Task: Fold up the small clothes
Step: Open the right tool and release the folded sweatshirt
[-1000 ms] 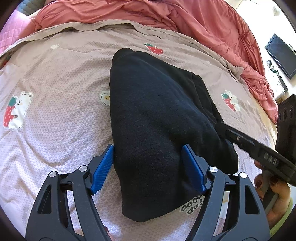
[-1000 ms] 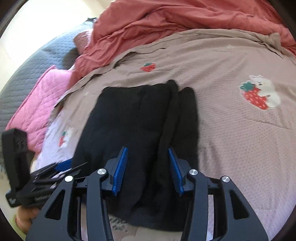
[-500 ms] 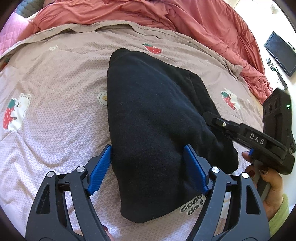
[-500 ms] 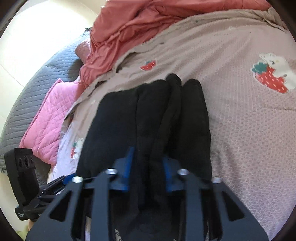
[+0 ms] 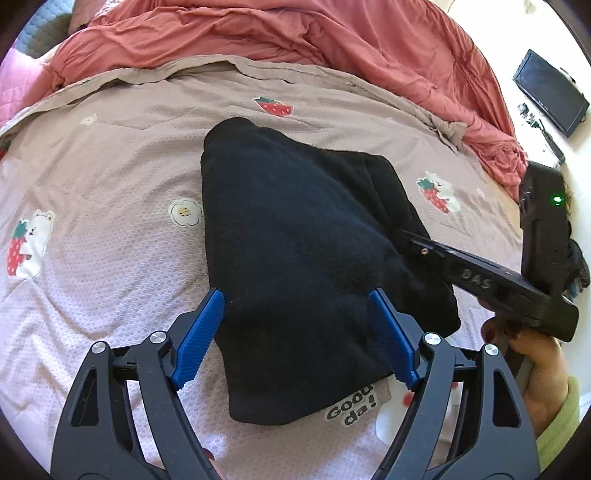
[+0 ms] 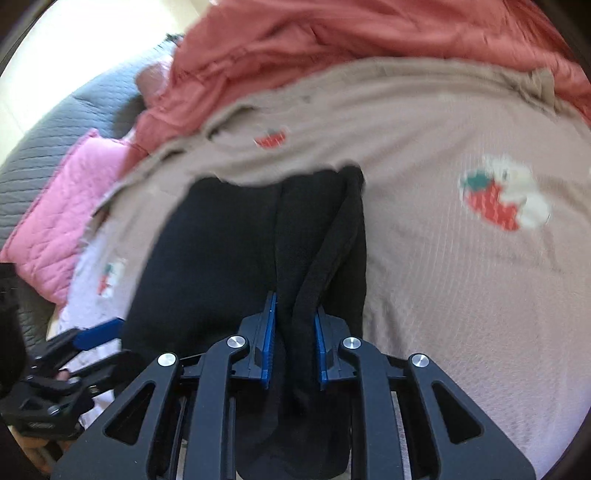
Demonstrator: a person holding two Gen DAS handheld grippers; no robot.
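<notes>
A black folded garment [image 5: 303,258] lies on the patterned bedspread [image 5: 92,177]. My left gripper [image 5: 295,336] is open, its blue fingers straddling the garment's near end just above it. In the right wrist view my right gripper [image 6: 293,332] is shut on a raised fold of the black garment [image 6: 221,266] at its near edge. The right gripper also shows in the left wrist view [image 5: 410,238] at the garment's right side, held by a hand. The left gripper shows in the right wrist view [image 6: 96,328] at lower left.
A red duvet [image 5: 295,33] is bunched along the far side of the bed. A pink quilted pillow [image 6: 62,210] and grey cushion [image 6: 48,125] lie at the left. A dark monitor [image 5: 550,92] sits off the bed at right.
My right gripper has closed on a fold of the black garment and begun lifting it. My left gripper has stayed open over the near end.
</notes>
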